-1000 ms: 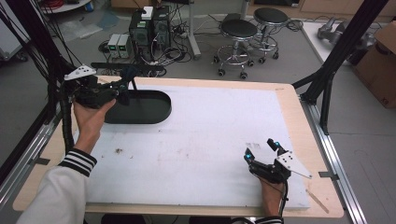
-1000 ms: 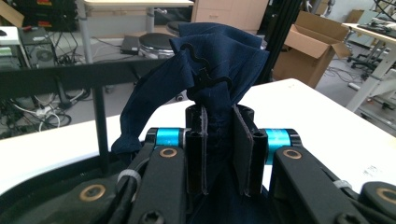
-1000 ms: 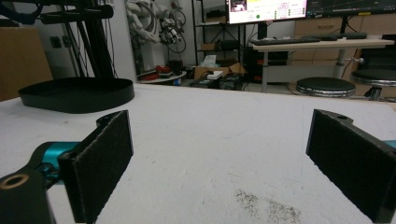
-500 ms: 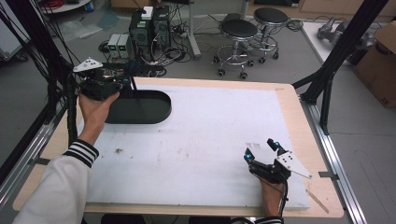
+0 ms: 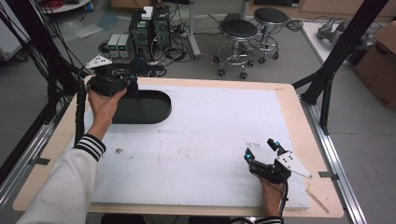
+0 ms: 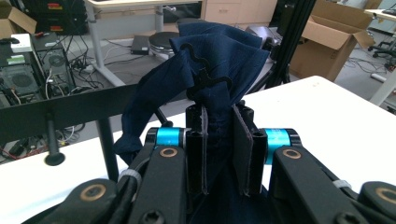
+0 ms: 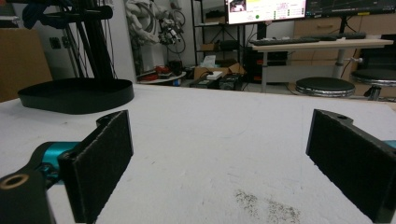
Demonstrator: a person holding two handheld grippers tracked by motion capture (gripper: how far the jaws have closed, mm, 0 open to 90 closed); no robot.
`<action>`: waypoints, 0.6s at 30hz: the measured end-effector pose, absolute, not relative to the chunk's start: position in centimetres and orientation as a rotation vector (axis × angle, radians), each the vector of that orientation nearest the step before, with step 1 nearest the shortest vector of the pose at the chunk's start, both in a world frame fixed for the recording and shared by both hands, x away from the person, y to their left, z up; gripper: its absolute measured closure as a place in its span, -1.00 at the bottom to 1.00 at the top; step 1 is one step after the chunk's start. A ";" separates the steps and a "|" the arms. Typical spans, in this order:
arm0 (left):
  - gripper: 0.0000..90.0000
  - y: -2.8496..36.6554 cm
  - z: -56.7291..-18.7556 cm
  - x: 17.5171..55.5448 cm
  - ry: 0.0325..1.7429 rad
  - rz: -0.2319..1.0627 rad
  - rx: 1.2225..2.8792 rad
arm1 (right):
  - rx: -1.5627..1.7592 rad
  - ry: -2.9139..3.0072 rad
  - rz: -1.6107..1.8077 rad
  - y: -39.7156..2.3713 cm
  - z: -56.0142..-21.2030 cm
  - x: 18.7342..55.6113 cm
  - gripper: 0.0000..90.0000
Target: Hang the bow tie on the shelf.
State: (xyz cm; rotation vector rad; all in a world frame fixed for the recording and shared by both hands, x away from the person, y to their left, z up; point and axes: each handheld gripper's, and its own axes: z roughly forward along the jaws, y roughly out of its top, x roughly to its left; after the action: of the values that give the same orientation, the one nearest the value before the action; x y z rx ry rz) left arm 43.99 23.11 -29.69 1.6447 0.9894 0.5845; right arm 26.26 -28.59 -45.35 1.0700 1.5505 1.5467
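Left gripper view: the jaws of the left gripper [image 6: 219, 140] pinch a bunched navy cloth [image 6: 210, 70], held above the desk's [image 5: 210, 135] far-left corner beside the black tray [image 5: 144, 107]. The high view adds the white mat, stools [image 5: 238, 30] and computers on the floor. In the right gripper view, the right gripper [image 7: 219, 158] rests low with jaws spread wide over speckled mat.

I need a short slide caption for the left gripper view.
Left gripper shut on a dark blue cloth, above the white table.
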 end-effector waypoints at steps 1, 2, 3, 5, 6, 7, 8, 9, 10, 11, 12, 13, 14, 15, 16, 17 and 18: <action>0.69 23.0 -29.8 44.0 0.986 0.588 1.648 | 1.071 1.550 1.547 -28.6 -45.4 26.3 -0.86; 0.69 22.8 -29.9 44.1 0.983 0.590 1.654 | 1.071 1.551 1.546 -28.6 -45.4 26.2 -0.86; 0.69 22.5 -30.1 44.3 0.981 0.589 1.661 | 1.072 1.553 1.546 -28.6 -45.3 26.2 -0.86; 0.69 22.2 -30.4 44.5 0.980 0.594 1.673 | 1.076 1.548 1.549 -28.6 -45.3 26.2 -0.86; 0.69 22.0 -30.5 44.6 0.981 0.596 1.676 | 1.076 1.548 1.549 -28.6 -45.3 26.2 -0.86; 0.69 21.9 -30.6 44.7 0.982 0.595 1.676 | 1.077 1.548 1.552 -28.6 -45.4 26.2 -0.86; 0.69 21.8 -30.7 44.7 0.980 0.593 1.676 | 1.077 1.548 1.552 -28.6 -45.4 26.2 -0.86; 0.69 21.7 -30.8 44.8 0.980 0.594 1.680 | 1.077 1.548 1.552 -28.6 -45.4 26.2 -0.86; 0.69 21.6 -30.9 44.9 0.978 0.594 1.683 | 1.078 1.548 1.552 -28.6 -45.4 26.2 -0.86; 0.69 21.6 -31.0 44.9 0.978 0.598 1.689 | 1.080 1.548 1.553 -28.6 -45.4 26.2 -0.86; 0.69 21.5 -31.0 45.0 0.978 0.599 1.692 | 1.082 1.548 1.555 -28.6 -45.4 26.2 -0.86; 0.69 21.5 -31.1 45.0 0.981 0.601 1.692 | 1.083 1.548 1.553 -28.7 -45.4 26.2 -0.86; 0.69 21.5 -31.2 45.1 0.983 0.601 1.695 | 1.080 1.545 1.553 -28.7 -45.4 26.3 -0.86; 0.69 21.5 -31.3 45.1 0.982 0.600 1.697 | 1.080 1.544 1.553 -28.7 -45.4 26.3 -0.86; 0.69 21.4 -31.4 45.1 0.985 0.600 1.695 | 1.079 1.545 1.552 -28.7 -45.4 26.3 -0.86; 0.69 21.3 -31.5 45.2 0.984 0.604 1.701 | 1.078 1.545 1.552 -28.7 -45.4 26.3 -0.86; 0.69 21.2 -31.7 45.3 0.987 0.608 1.701 | 1.078 1.545 1.552 -28.7 -45.4 26.3 -0.86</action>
State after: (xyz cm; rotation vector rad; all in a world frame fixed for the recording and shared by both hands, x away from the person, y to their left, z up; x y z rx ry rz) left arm 45.27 21.24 -31.69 1.7012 0.9866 0.6076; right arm 26.29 -28.69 -45.35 1.0785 1.5446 1.5523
